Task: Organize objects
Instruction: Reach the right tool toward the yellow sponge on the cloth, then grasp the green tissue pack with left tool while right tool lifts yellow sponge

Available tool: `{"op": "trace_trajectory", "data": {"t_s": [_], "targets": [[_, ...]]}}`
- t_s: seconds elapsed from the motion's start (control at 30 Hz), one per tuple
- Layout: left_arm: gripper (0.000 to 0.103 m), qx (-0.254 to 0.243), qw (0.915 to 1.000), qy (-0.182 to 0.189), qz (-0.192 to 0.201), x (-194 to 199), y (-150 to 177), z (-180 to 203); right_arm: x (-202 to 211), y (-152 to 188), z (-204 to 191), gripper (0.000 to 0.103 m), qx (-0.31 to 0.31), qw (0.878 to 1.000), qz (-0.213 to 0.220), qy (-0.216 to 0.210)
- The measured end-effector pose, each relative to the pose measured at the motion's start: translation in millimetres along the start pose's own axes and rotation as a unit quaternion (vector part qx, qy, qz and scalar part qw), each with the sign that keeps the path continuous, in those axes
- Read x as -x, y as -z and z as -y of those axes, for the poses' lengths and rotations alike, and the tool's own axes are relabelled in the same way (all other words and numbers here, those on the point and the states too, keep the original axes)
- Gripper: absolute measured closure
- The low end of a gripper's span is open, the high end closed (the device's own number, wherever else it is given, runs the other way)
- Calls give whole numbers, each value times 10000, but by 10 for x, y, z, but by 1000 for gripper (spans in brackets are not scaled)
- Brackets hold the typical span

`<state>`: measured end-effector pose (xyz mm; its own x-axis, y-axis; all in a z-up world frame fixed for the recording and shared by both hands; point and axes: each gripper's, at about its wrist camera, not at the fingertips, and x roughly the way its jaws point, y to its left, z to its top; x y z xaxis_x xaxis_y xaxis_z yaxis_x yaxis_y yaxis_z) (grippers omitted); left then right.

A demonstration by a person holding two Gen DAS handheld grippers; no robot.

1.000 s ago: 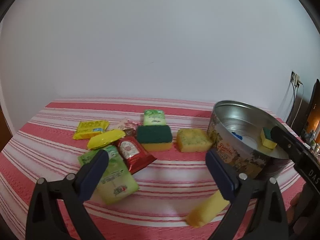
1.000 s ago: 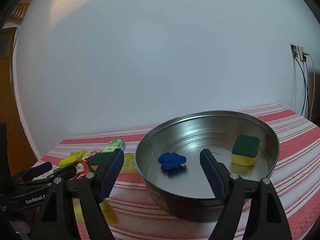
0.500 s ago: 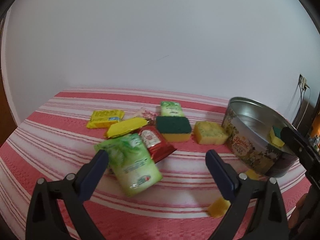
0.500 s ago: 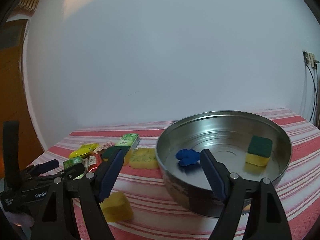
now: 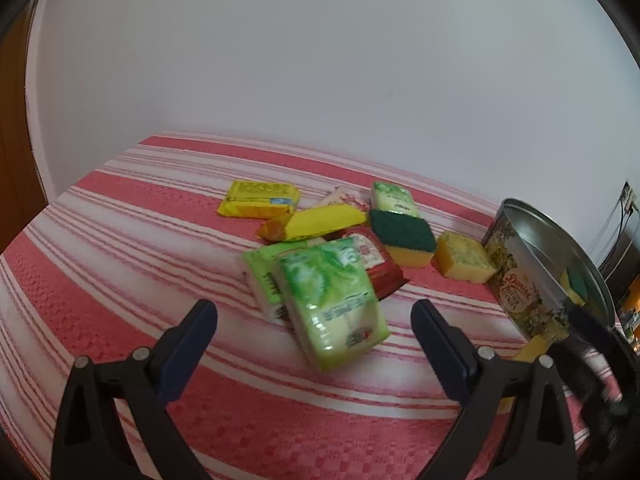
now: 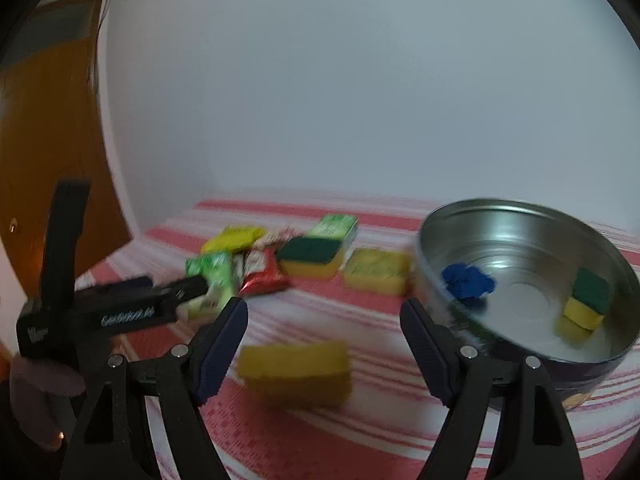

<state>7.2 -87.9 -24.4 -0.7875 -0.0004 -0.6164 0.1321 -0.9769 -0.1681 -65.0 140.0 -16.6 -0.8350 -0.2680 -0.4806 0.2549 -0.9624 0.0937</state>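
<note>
A heap of packets and sponges lies on the red striped cloth [image 5: 120, 248]. My left gripper [image 5: 314, 324] is open and empty, just short of a green packet [image 5: 332, 292]. Behind it lie a red packet [image 5: 374, 260], yellow packets [image 5: 316, 220], a green-topped sponge [image 5: 404, 236] and a yellow sponge [image 5: 464, 260]. My right gripper [image 6: 324, 320] is open and empty above a yellow sponge [image 6: 296, 372] on the cloth. A round metal tin [image 6: 600, 364] at the right holds a blue thing [image 6: 468, 284] and a green-topped sponge [image 6: 586, 300].
A white wall stands behind the table. A wooden door [image 6: 52, 120] is at the far left. The tin [image 5: 532, 280] stands at the table's right side, with a wall socket [image 5: 628, 196] and cables behind it. The left gripper's body [image 6: 120, 304] shows in the right wrist view.
Both grippers have swung left, away from the tin. The left one has closed in on the green packet. The right one now looks over the yellow sponge on the cloth.
</note>
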Motion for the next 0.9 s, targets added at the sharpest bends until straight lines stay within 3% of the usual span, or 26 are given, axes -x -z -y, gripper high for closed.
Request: {"op": "trace_trajectory", "data": {"t_s": [0.2,0.4,0.6,0.63,0.7,0.83,0.9], "targets": [[4,18,9987,-269,-423,-276,-55,140,-118,53,-43,22,67,9993,-367,-24],[7,359,9959,-527,-639,-426,-118,-13,-252,80,-15,22,21,9967,-797,-167],[24,679,9939,-248,-833,-485,-118,-161,-420,91,-108,21,154,9938,-1082,-219],[33,696,9940,-204,-819,-473,-118,-172,-446,90,-114,21,136,9932,-1125,-256],[40,715,9941,-48,-811,-458,-119,-194,-495,98,-139,21,165,9910,-1263,-421],[45,834,9934,191,-766,-434,-135,-247,-523,112,-186,21,233,9888,-1368,-552],[46,892,9927,286,-765,-417,-145,-296,-524,114,-180,29,184,9893,-1339,-558]]}}
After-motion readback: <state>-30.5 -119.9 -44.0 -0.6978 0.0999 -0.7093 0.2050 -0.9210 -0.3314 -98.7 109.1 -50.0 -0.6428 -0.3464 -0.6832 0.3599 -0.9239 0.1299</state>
